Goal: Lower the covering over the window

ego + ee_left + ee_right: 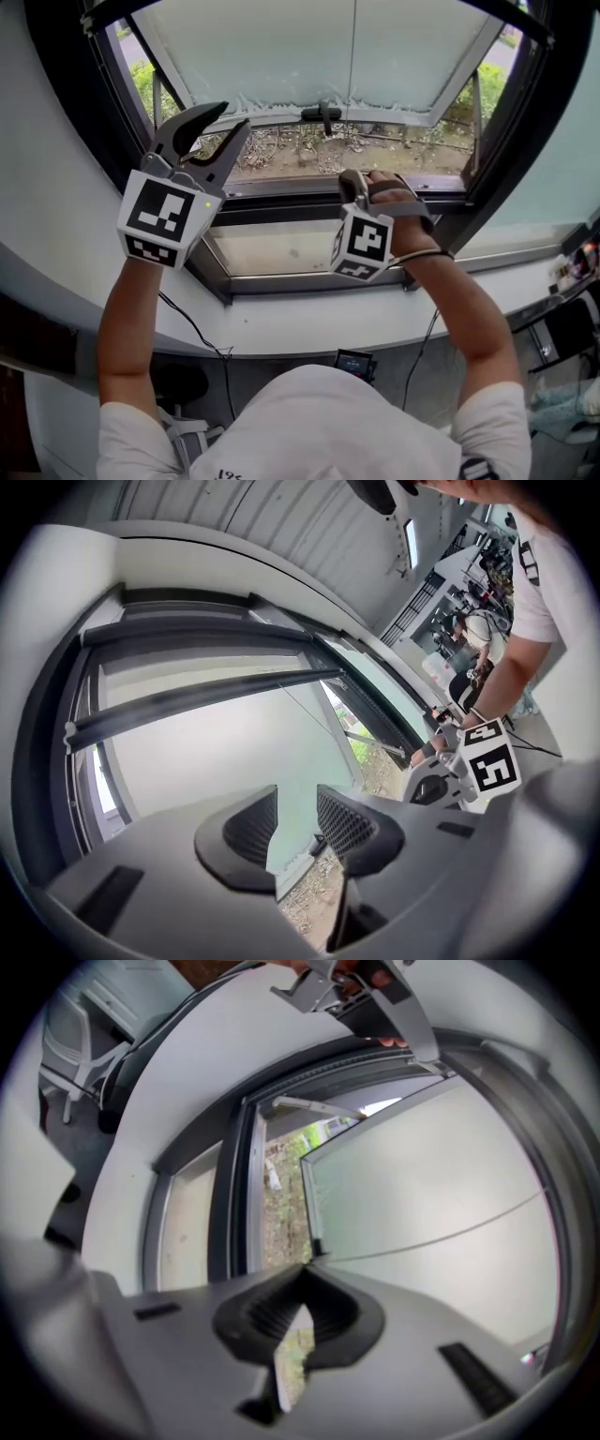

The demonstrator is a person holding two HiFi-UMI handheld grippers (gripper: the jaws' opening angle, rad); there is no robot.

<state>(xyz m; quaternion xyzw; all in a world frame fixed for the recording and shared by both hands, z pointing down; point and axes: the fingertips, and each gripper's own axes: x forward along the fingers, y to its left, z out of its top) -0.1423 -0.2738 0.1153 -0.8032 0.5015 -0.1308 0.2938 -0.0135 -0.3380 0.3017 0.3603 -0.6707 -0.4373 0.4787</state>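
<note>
Dark and slim, sitting high across the top of the window frame (539,141): taking that bar (187,702) for the bottom rail of the covering, w/ hardly any fabric showing, so judging the lowering as only just starting. Seeing behind it a frosted sash (309,47) swung outward, shrubs (281,150) showing under its edge. Pinching the thin pull cord (354,56) w/ the right gripper (353,178), jaws clenched tight, cord running straight into the tips per the right gripper view. Holding the left gripper (230,120) up near the frame's left side, jaws spread apart, nothing btwn them, touching nothing. Doing this well, prob.: keeping the clench firm, guarding against a thin cord sliding thru ribbed jaws; drawing straight down along the cord's own line, not out toward the body, avoiding a skewed rail or rubbing on the frame; going steady, no jerks, letting the roll feed evenly; bringing the free left gripper onto the cord higher up for a hand-over-hand regrip before running out of reach near the ledge (309,323); watching for the rail staying level; stopping on reaching the bottom of the frame.
</note>
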